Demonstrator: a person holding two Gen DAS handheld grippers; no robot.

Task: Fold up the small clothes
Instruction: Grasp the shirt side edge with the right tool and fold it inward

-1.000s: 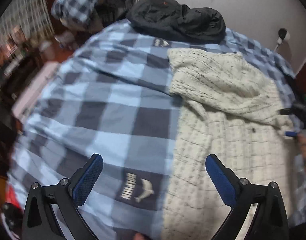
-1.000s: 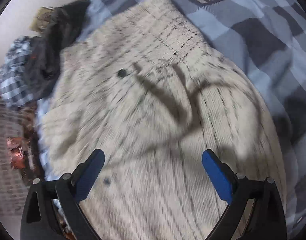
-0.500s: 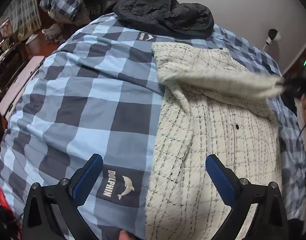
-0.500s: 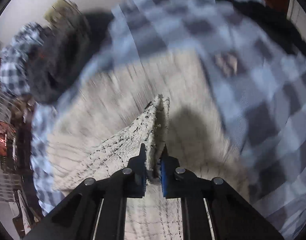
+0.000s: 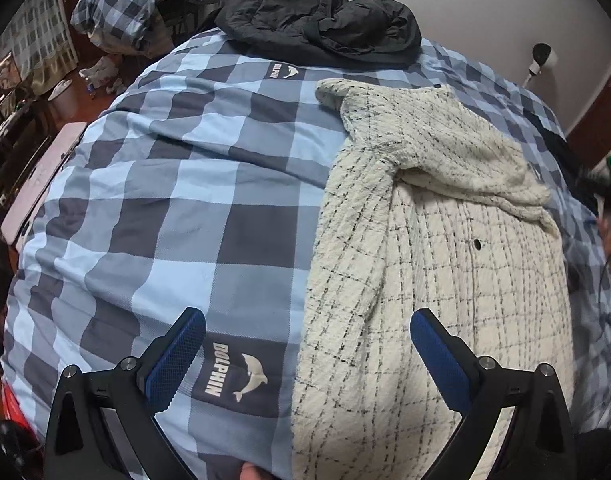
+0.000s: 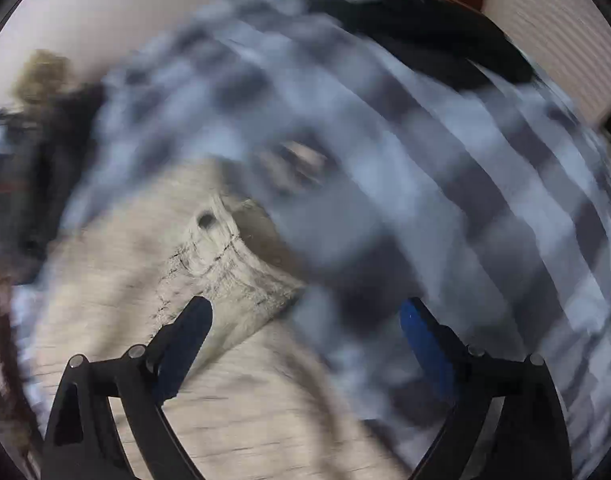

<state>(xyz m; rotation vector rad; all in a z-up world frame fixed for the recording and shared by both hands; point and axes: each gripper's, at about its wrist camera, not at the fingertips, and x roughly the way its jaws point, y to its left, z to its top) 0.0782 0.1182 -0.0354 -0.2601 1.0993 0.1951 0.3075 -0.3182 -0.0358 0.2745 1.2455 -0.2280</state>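
Note:
A cream garment with a thin black check (image 5: 445,264) lies on the blue checked bedspread (image 5: 177,208), one sleeve folded across its upper part (image 5: 465,152). My left gripper (image 5: 307,354) hovers open over the garment's left edge, with nothing between its fingers. In the blurred right wrist view, my right gripper (image 6: 305,340) has its jaws opening wide above the garment's edge (image 6: 233,264), where cream cloth meets bedspread (image 6: 445,184). Nothing is gripped between its pads. A dark button (image 6: 204,221) shows on the cloth.
A black jacket (image 5: 321,28) lies heaped at the far end of the bed. A checked bundle (image 5: 137,4) and a fan stand behind it. Furniture and clutter line the left side. A white camera (image 5: 543,56) stands by the wall at right.
The right gripper closed on the sleeve, carried it across the garment, then let go and swung up and away. The sleeve now lies folded over. The left gripper stayed put.

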